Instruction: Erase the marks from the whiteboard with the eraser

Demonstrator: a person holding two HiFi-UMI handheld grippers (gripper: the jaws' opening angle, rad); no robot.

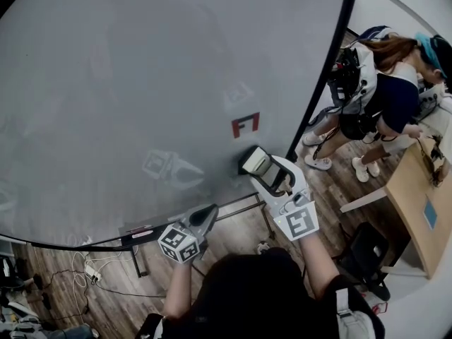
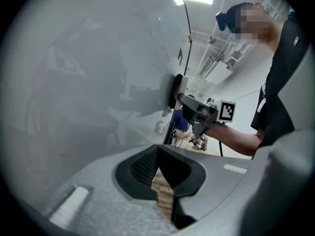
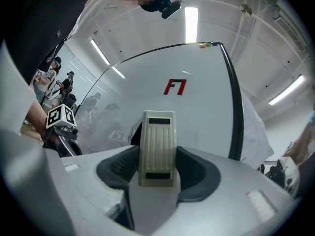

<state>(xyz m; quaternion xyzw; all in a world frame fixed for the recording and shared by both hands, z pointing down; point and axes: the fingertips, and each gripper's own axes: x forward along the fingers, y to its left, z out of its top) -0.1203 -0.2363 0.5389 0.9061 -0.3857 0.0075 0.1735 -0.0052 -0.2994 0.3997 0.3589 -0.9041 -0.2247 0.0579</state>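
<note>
A large whiteboard (image 1: pixel 141 83) fills the head view, with a red mark (image 1: pixel 245 125) near its right edge; the same red mark (image 3: pixel 175 87) shows in the right gripper view. My right gripper (image 1: pixel 265 171) is shut on a cream ribbed eraser (image 3: pixel 157 148), which rests at the board just below the mark. The eraser (image 1: pixel 256 162) looks dark with a pale back in the head view. My left gripper (image 1: pixel 206 216) hangs lower left, near the board's bottom edge, jaws shut with nothing between them. The left gripper view shows the eraser (image 2: pixel 175 90) against the board.
The board has a black frame (image 1: pixel 332 62) and stands on a metal stand (image 1: pixel 138 249) over a wooden floor. A person (image 1: pixel 381 90) bends over beside a wooden table (image 1: pixel 424 203) at the right. A black chair (image 1: pixel 364 249) stands near my right arm. Cables (image 1: pixel 85 270) lie lower left.
</note>
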